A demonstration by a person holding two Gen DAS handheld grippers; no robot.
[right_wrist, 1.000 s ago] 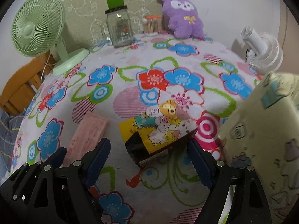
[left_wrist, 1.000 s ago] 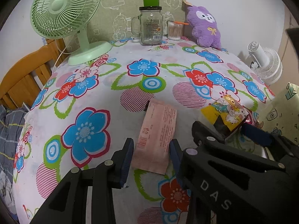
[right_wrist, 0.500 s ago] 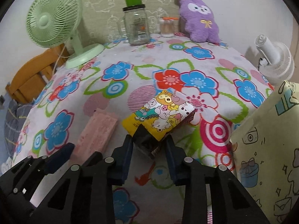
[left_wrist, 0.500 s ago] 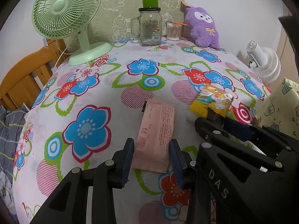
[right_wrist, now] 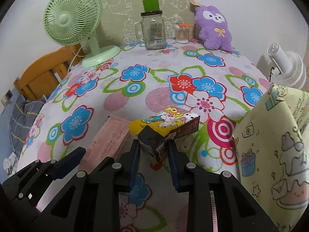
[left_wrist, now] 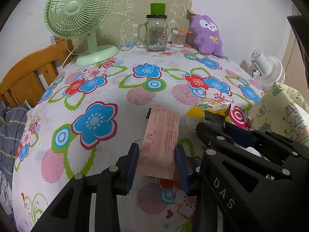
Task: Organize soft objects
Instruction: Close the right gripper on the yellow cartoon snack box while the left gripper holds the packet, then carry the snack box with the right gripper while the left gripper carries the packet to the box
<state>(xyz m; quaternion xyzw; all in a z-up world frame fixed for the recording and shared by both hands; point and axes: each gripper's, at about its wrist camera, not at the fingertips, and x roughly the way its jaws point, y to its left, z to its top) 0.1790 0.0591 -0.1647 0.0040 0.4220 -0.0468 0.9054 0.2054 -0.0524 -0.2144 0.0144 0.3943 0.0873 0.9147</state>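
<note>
A pink flat packet (left_wrist: 161, 137) lies on the flowered tablecloth (left_wrist: 115, 73). My left gripper (left_wrist: 156, 165) straddles its near end, jaws close to its sides; whether they press it I cannot tell. It also shows in the right wrist view (right_wrist: 111, 137). My right gripper (right_wrist: 153, 155) is shut on the near dark end of a yellow cartoon snack packet (right_wrist: 168, 121) and holds it lifted off the cloth. That packet shows in the left wrist view (left_wrist: 210, 108). A purple plush toy (right_wrist: 214, 29) sits at the back right.
A green desk fan (left_wrist: 81, 23), a glass jar with a green lid (left_wrist: 156, 32) and a cotton swab cup (left_wrist: 178, 37) stand at the back. A pale yellow cartoon bag (right_wrist: 270, 147) stands at right. A white fan (right_wrist: 287, 67) and a wooden headboard (left_wrist: 27, 75) flank the table.
My right gripper closed from wide open onto the yellow snack packet and raised its end. My left gripper moved forward around the pink packet's near end.
</note>
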